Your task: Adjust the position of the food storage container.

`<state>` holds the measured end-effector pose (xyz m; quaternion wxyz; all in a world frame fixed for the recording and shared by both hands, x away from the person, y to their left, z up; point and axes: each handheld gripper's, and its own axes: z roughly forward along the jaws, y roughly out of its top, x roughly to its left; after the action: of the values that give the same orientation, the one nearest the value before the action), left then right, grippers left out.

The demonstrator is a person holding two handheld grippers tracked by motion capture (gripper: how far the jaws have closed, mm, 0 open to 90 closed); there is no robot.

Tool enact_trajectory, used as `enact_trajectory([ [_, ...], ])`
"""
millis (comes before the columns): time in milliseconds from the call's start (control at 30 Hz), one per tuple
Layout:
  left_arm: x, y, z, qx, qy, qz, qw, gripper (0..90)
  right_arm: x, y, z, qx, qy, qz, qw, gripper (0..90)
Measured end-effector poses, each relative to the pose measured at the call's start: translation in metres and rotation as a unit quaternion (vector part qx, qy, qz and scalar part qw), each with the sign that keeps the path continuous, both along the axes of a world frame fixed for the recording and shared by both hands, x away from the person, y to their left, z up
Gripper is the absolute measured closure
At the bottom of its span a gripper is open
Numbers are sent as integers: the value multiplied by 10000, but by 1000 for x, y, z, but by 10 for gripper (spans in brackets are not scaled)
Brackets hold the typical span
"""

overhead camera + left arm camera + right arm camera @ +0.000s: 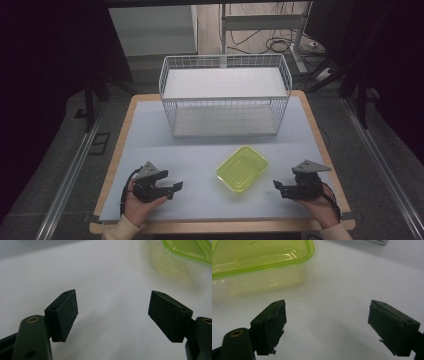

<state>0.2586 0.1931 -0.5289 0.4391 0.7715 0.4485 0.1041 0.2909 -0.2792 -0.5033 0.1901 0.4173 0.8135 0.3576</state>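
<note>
From the high view, the lidded yellow-green container (pixel 242 169) sits on the bench (pixel 150 130) in front of the white wire basket (pixel 225 95), which holds nothing that I can see on its floor; through the translucent lid the container also looks empty. The left tongs (pixel 175 187) rest to the left of the container and the right tongs (pixel 276 186) to its right, both near it but apart from it, each held in a hand and pointed inward. In the left gripper view the left tongs (pixel 112 312) stand wide open over bare bench with nothing between them — the container (pixel 182 257) lies beyond, up and to the right. In the right gripper view the right tongs (pixel 327 325) are likewise spread wide and hold nothing, with the container (pixel 262 262) just ahead to the upper left. The risk, as I judge it: the light, smooth-walled box may skid or tip if one side pushes before the other, and a pinch on the lid's rim could pop it loose.
</note>
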Motion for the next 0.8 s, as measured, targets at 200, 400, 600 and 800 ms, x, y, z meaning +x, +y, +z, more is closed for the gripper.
enact_trajectory([
  [200,1,2,-1,-32,23,-8,10000,230,0,-4,-3,-137,-198,97,9997,141],
  [400,-1,2,0,-29,0,-47,10000,230,-1,-6,2,8,-180,49,9998,179],
  [600,-4,2,0,-34,-5,-26,10000,230,0,-7,3,61,-180,127,9997,228],
  [800,-3,3,-1,-12,13,-2,10000,231,0,-5,6,-11,-160,470,9988,347],
])
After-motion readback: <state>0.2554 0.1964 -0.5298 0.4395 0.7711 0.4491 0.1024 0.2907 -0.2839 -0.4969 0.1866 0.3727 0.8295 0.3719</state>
